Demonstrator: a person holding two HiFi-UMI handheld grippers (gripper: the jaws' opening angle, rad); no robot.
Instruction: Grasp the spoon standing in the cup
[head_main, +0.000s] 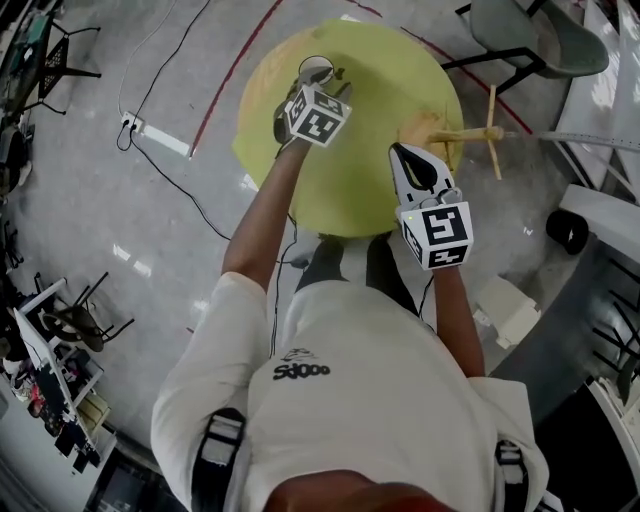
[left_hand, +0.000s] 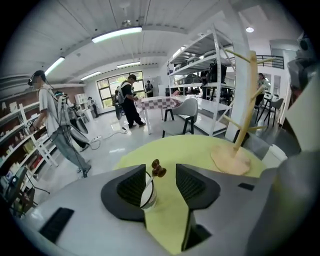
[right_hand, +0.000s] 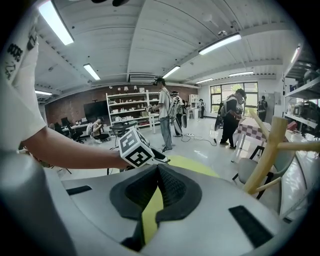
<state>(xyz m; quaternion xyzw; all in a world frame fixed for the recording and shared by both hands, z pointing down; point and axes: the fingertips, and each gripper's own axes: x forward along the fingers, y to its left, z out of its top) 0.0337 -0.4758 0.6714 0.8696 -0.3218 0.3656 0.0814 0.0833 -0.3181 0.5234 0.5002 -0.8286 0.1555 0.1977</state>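
Left tongs (left_hand: 160, 176) held with jaws spread apart over the yellow table (head_main: 385, 190), spoon (left_hand: 157, 169) seen between the jaws, stood in the cup (left_hand: 149, 196), nearer the left-hand jaw, not gripped, right tongs (right_hand: 156, 174) closed and empty, held well apart, near the wooden rack (head_main: 466, 133).

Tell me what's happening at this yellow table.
A person works over the round yellow table with a two-jaw gripper in each hand. The left gripper is open, its jaws either side of the brown-topped spoon standing in the small pale cup, not yet gripping. The right gripper is shut and empty, held back near the wooden branched rack.
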